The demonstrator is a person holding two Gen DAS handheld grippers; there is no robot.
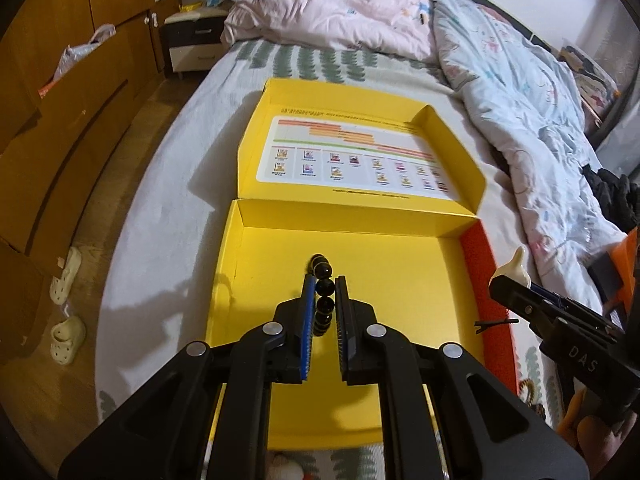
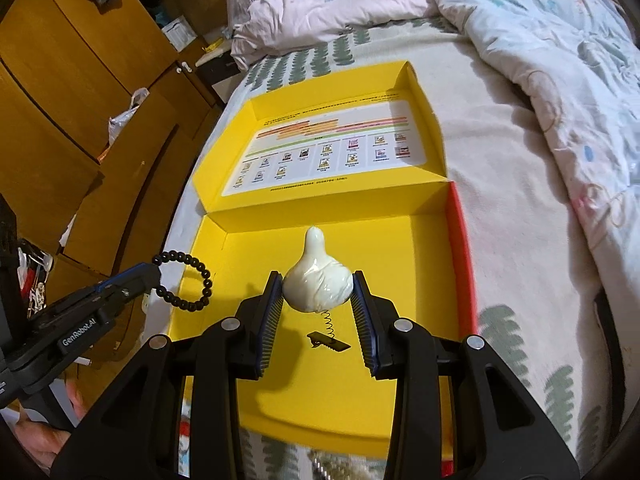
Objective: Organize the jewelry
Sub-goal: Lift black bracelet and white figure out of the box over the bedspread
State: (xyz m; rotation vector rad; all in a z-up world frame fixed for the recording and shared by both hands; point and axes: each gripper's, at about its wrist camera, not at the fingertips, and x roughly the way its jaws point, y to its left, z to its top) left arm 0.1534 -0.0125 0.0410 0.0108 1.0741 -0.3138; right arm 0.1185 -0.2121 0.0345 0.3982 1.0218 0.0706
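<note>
**Bracelet and hair clip being held over the open yellow box**

A black bead bracelet (image 1: 323,290) is being gripped by the left gripper (image 1: 324,280), whose jaws are clenched on a few of the beads. From the right wrist view the rest of the bracelet is being seen as a loop hanging free beside that gripper, over the left edge of the box and clear of its floor.

A cream-white hair clip (image 2: 318,276), shaped like a plump bird with a thin neck, is being grasped by the right gripper (image 2: 318,280); its jaws are being held partly apart, pressed on the two sides of the white body. A small wire spring and a dark metal clip are being seen hanging under that body, between the fingers.

Both pieces are being held above the yellow box (image 1: 404,276), which is lying open on the bed (image 2: 500,184). The floor of the box is bare yellow, and its side wall is orange-red on the right. The lid (image 2: 332,148) is being shown folded back flat, with a white printed sheet of small pictures on its inner face.

A crumpled pink and pale blue quilt (image 1: 500,60) is being seen piled on the far side of the bed, and wooden cupboards (image 2: 72,92) are standing to the left.
</note>
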